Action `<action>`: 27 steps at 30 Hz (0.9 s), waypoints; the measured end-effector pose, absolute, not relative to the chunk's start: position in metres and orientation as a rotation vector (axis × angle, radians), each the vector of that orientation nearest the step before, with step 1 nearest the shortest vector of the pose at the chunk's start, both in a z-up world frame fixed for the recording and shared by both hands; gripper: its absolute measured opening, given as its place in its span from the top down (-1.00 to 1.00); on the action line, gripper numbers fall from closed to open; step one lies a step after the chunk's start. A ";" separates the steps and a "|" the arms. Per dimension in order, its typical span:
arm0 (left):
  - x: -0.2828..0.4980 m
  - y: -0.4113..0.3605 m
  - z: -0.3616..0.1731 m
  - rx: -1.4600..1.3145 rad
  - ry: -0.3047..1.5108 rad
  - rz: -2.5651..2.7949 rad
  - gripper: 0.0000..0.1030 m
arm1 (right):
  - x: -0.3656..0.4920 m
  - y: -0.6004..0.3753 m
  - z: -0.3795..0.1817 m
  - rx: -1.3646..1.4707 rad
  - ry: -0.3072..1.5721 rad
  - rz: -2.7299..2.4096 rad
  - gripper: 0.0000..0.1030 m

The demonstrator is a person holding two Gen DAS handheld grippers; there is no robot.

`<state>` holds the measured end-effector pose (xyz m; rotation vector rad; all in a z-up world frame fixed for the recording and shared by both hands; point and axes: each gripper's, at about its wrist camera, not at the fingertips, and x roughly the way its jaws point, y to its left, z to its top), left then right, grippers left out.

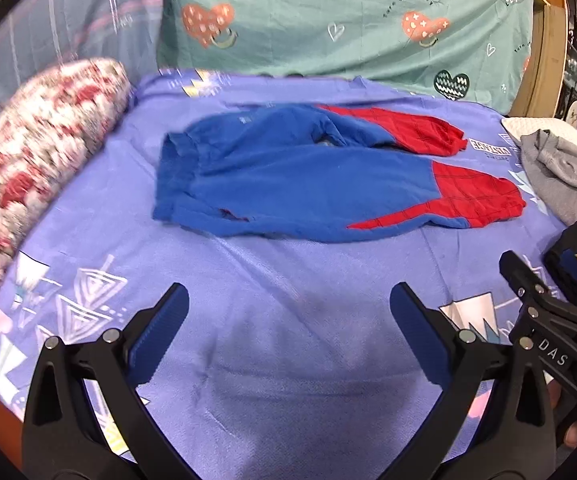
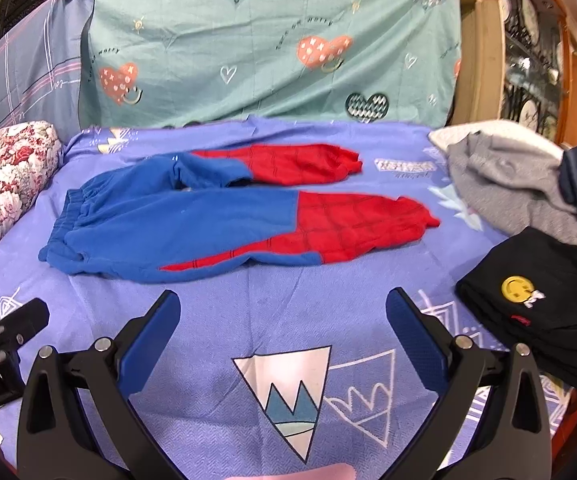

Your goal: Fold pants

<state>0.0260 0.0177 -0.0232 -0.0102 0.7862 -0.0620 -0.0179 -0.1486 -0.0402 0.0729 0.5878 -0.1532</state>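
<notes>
Blue pants with red lower legs (image 1: 300,184) lie spread flat on the purple bedsheet (image 1: 288,320), waistband to the left, both legs pointing right. They also show in the right wrist view (image 2: 208,224). My left gripper (image 1: 288,300) is open and empty, above the sheet just in front of the pants. My right gripper (image 2: 282,304) is open and empty, also just in front of the pants, nearer the red legs. The right gripper's body (image 1: 548,320) shows at the right edge of the left wrist view.
A floral bolster (image 2: 4,184) lies along the left side. A green heart-print cloth (image 2: 268,48) hangs behind the bed. Grey clothes (image 2: 508,188) and a folded black garment with a yellow smiley (image 2: 540,300) sit at the right. A wooden frame (image 2: 484,40) stands beyond.
</notes>
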 end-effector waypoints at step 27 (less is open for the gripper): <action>0.213 0.135 -0.103 -0.548 1.158 -0.008 0.73 | 0.046 -0.272 -0.071 0.425 0.793 -0.149 -0.97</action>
